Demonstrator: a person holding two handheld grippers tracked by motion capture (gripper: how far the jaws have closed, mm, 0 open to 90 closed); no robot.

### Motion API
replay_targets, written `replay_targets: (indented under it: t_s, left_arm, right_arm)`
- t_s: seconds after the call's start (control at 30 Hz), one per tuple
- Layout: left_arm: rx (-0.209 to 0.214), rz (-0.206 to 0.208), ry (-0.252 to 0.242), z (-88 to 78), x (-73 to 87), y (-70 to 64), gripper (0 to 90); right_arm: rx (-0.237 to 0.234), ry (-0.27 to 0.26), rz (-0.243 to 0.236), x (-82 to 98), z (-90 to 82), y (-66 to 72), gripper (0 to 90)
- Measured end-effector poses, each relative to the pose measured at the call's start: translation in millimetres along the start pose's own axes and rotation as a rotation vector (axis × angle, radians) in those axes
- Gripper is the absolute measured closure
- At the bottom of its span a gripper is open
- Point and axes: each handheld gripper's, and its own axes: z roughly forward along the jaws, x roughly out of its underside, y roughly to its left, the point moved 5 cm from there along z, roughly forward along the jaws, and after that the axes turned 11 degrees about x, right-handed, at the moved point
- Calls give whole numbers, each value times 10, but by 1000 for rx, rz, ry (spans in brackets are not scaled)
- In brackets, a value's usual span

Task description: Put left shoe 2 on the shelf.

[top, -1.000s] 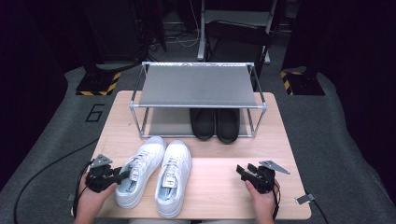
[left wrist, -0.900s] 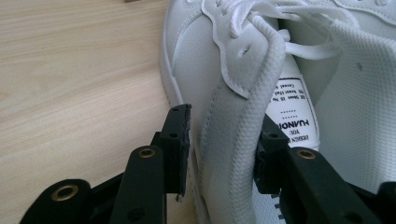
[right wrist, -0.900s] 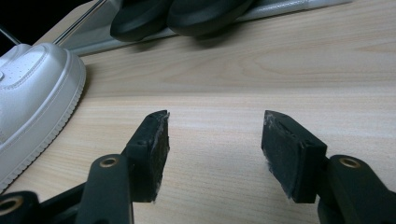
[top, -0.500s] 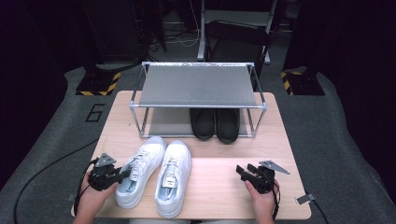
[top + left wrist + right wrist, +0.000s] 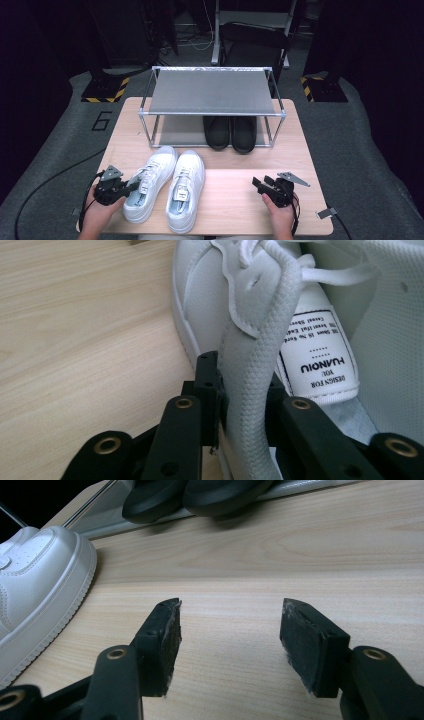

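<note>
Left tongs have just closed, pinching the left white sneaker's collar.

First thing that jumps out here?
The pair of white sneakers at the table's near edge, with the left gripper shut on the left sneaker's collar, its jaws having just been closing. Behind them, black shoes sit under a metal rack; the right gripper rests open.
</note>
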Motion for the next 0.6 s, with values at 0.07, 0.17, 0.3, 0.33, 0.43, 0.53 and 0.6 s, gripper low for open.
replay_targets:
  t_s: [0.07,0.17,0.3,0.33,0.43,0.53,0.6]
  left_arm:
    - [-4,-25,-17,-4,9,-3,799]
    - [-24,-32,-29,-6,7,-15,817]
    - [-23,-54,-48,-20,15,-23,827]
    - [-31,-55,-63,-20,15,-23,828]
    - [-26,-65,-79,-37,11,-40,830]
    - [-13,-87,-89,-74,-14,-60,830]
    - [-9,-90,-96,-107,-42,-67,830]
  right_arm:
    - [0,-3,4,-1,-1,-2,412]
    - [4,5,12,3,-5,-10,412]
    - [3,1,11,1,-2,-13,412]
    - [3,2,11,2,-2,-13,412]
    - [3,3,14,3,0,-16,412]
    - [3,2,13,1,-2,-17,411]
    - [2,2,15,1,-6,-18,412]
